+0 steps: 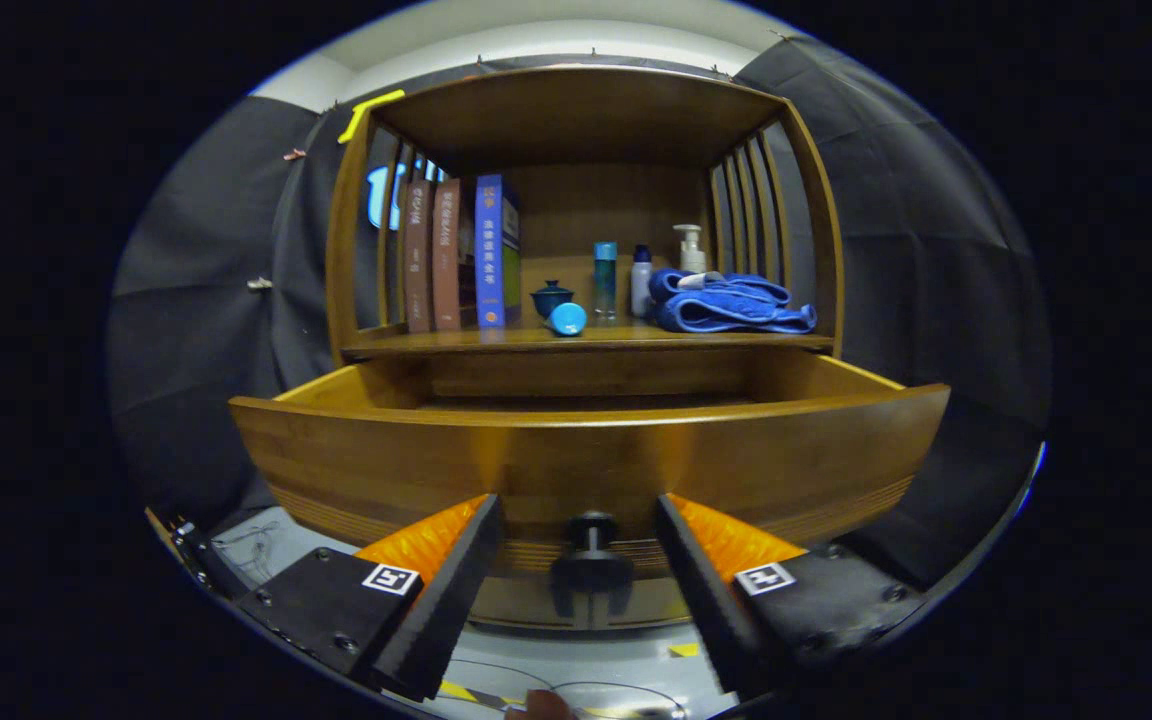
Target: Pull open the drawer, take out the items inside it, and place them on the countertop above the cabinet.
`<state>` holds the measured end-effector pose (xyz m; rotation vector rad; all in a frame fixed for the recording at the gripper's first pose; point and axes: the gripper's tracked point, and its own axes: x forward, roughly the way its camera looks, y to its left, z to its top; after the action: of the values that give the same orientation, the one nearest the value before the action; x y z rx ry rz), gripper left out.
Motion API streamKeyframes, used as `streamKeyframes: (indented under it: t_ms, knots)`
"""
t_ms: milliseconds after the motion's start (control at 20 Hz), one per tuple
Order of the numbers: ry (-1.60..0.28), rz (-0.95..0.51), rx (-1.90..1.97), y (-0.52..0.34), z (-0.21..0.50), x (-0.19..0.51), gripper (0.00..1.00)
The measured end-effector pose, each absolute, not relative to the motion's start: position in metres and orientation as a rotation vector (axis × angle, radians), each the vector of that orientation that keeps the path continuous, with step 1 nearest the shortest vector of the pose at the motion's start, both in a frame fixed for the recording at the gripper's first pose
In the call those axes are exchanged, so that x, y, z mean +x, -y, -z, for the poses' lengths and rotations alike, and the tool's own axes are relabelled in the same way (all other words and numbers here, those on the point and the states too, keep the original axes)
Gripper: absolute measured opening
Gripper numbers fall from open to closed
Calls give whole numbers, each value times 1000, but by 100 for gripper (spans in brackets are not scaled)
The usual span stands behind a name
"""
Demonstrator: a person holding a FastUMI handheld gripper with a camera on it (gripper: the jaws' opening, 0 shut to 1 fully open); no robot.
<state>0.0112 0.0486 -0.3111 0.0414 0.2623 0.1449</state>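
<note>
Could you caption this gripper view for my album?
Open gripper straddles the dark round knob of the pulled-out wooden drawer below a stocked shelf.

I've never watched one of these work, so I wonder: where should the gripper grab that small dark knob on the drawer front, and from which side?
Probably by its narrow stem, behind the round head of the knob, coming straight in from the front of the drawer. The head would keep the fingers from slipping off when pulling. The gripper is open, with the knob between its fingers.
</note>
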Motion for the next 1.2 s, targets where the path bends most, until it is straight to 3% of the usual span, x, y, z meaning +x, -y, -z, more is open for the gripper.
streamKeyframes:
  t_ms: [1200]
  knots:
    - [-358, -151, 36, -72, 345, 138, 99]
